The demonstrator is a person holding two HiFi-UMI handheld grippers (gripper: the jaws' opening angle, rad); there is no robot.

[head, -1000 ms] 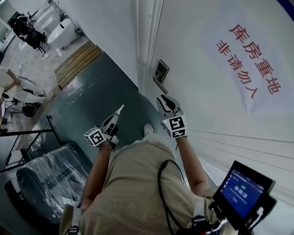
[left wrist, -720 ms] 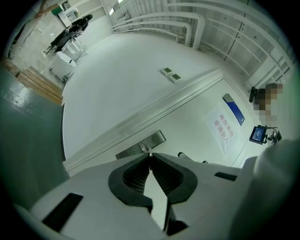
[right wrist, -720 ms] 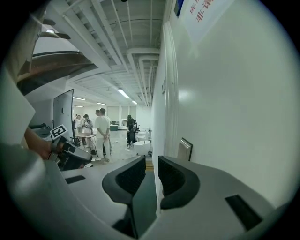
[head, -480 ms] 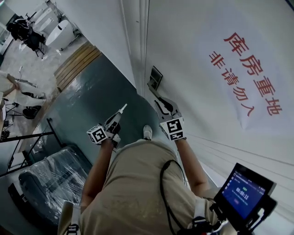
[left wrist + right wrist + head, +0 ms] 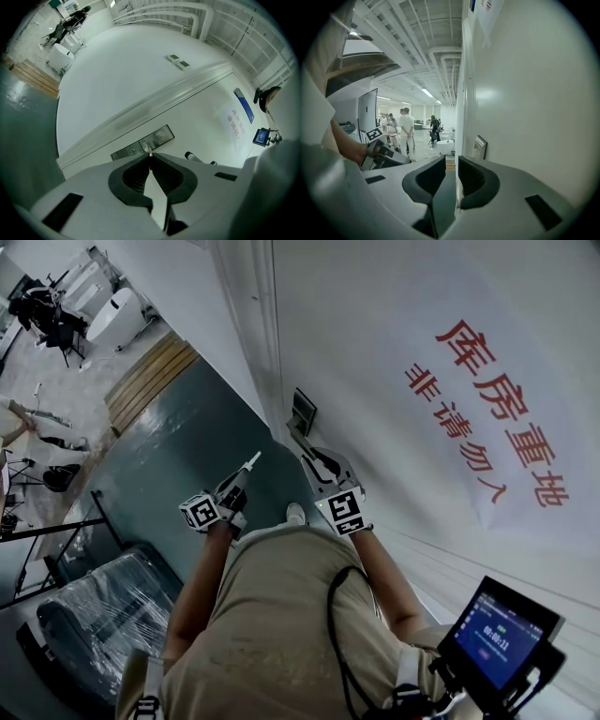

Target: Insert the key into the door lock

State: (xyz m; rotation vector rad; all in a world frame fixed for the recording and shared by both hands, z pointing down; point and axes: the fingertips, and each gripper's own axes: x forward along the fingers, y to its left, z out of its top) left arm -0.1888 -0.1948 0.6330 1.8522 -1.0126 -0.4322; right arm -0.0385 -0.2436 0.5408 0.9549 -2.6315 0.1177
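A small key [image 5: 150, 151] is gripped at the tips of the closed jaws of the left gripper [image 5: 150, 158], aimed at the lock plate [image 5: 143, 143] on the white door [image 5: 201, 117] but held apart from it. The right gripper [image 5: 449, 161] is held beside the door, jaws slightly parted and empty.

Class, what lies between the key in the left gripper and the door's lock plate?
Nothing: in the left gripper view the key points straight at the lock plate, bare stretch between.

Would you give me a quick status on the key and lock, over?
Left gripper shut on key, tip short of lock plate. Right gripper open, empty, near door. Nothing blocking.
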